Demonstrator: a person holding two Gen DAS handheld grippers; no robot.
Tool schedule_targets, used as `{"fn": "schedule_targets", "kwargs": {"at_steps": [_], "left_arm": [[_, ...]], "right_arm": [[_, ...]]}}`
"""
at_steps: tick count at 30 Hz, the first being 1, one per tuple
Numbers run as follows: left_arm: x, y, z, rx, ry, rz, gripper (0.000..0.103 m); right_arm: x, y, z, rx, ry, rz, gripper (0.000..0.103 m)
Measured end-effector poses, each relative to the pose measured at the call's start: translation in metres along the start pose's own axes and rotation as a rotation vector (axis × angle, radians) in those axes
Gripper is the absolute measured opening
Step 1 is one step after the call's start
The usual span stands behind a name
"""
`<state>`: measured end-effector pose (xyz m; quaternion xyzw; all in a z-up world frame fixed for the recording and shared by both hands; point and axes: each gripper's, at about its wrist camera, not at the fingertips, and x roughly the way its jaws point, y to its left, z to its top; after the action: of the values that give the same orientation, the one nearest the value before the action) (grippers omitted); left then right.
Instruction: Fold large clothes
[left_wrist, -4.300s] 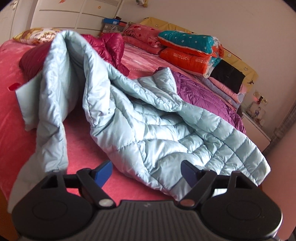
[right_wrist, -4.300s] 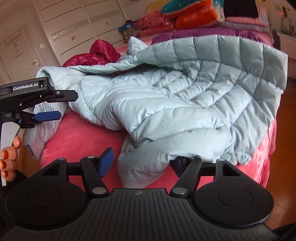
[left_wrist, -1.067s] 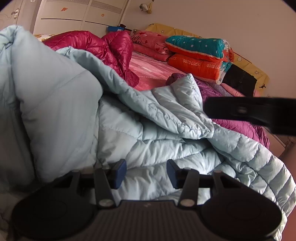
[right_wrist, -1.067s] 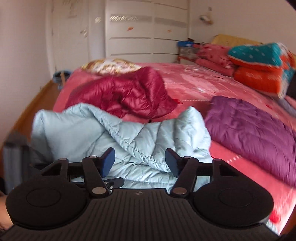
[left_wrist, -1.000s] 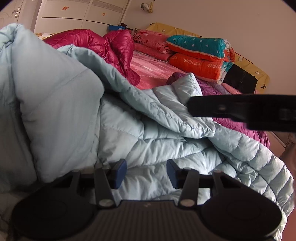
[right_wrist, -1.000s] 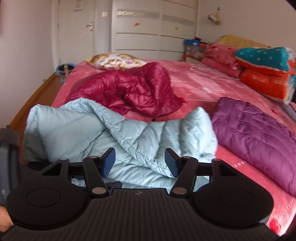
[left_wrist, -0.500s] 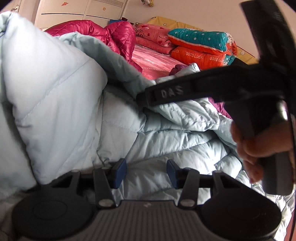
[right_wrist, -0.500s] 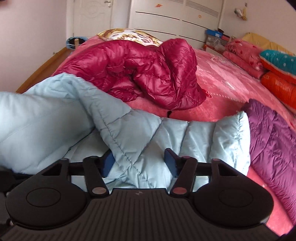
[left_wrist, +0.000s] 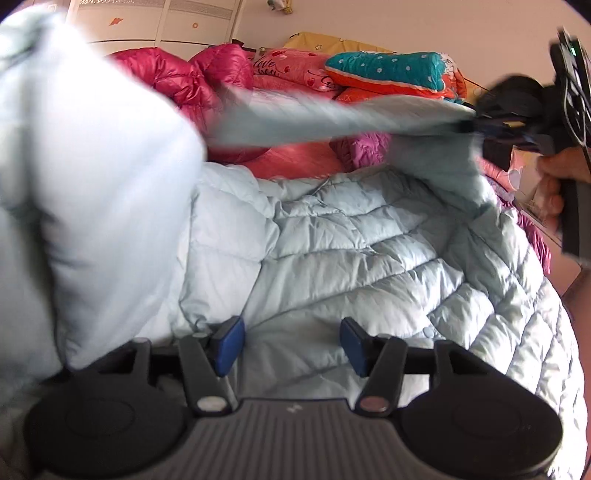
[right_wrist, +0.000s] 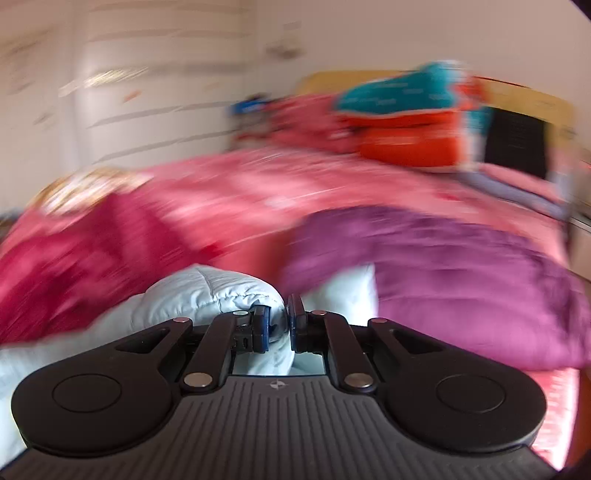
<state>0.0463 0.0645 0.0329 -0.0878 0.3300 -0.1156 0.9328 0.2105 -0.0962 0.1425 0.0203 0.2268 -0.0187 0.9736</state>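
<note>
The pale blue jacket (left_wrist: 332, 251) lies spread over the near end of the bed (right_wrist: 295, 184), its quilted body right under my left tongs (left_wrist: 290, 345) and one flap now pulled up and away to the right. That flap is the change: my right tongs (right_wrist: 277, 326) have clamped down on a rolled edge of the blue fabric, the pads pressing it from both sides, and in the left view the cloth runs taut from the middle of the jacket out to them at the upper right, where my hand (left_wrist: 554, 184) holds the handle. I read this as opening the jacket out flat, which has to come before any fold.

My left tongs hang over the quilting with the jaws spreading apart; fabric lies beneath the gap but the pads do not press on it, so that side has let go.

A second ago the right tongs were wide open above the bunched collar, and the flap lay crumpled on the jacket. Now it is stretched into a long strip, and the right view is smeared with motion. The left tongs were narrower then. Behind the jacket sit the red jacket (left_wrist: 177, 77), the purple jacket (right_wrist: 461, 280) and the stack of folded quilts (left_wrist: 388, 74), all unchanged.
</note>
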Motion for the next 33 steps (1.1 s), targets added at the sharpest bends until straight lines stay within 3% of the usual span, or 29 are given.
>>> {"fn": "schedule_targets", "kwargs": {"at_steps": [5,8,11,12,13,14,15,18,21,28,33], "left_arm": [[0.002,-0.003,-0.003,0.026,0.002,-0.006,0.059],[0.003,-0.004,-0.007,0.043,0.008,-0.023,0.059],[0.002,-0.009,-0.009,0.070,0.009,-0.023,0.059],[0.002,-0.009,-0.010,0.075,0.008,-0.020,0.060],[0.002,-0.011,-0.009,0.078,0.008,-0.019,0.061],[0.003,-0.013,-0.009,0.080,0.007,-0.018,0.061],[0.003,-0.014,-0.009,0.082,0.006,-0.016,0.061],[0.003,-0.016,-0.008,0.085,0.002,-0.014,0.061],[0.002,-0.018,-0.009,0.091,-0.003,-0.014,0.061],[-0.004,-0.020,-0.010,0.090,-0.006,-0.035,0.061],[-0.026,-0.024,-0.008,0.076,-0.023,-0.074,0.061]], "right_arm": [[-0.001,-0.108,0.012,0.217,-0.049,-0.301,0.010],[0.002,-0.170,-0.004,0.327,-0.004,-0.443,0.011],[0.003,-0.221,-0.036,0.448,0.087,-0.516,0.031],[0.003,-0.232,-0.048,0.475,0.110,-0.528,0.044],[0.000,-0.242,-0.061,0.496,0.126,-0.531,0.064],[-0.002,-0.247,-0.072,0.508,0.132,-0.532,0.072],[-0.006,-0.250,-0.082,0.514,0.129,-0.528,0.079],[-0.023,-0.251,-0.111,0.529,0.119,-0.456,0.082],[-0.049,-0.253,-0.131,0.529,0.098,-0.381,0.102],[-0.111,-0.254,-0.164,0.473,0.125,-0.149,0.101],[-0.123,-0.246,-0.166,0.381,0.177,-0.092,0.103]]}}
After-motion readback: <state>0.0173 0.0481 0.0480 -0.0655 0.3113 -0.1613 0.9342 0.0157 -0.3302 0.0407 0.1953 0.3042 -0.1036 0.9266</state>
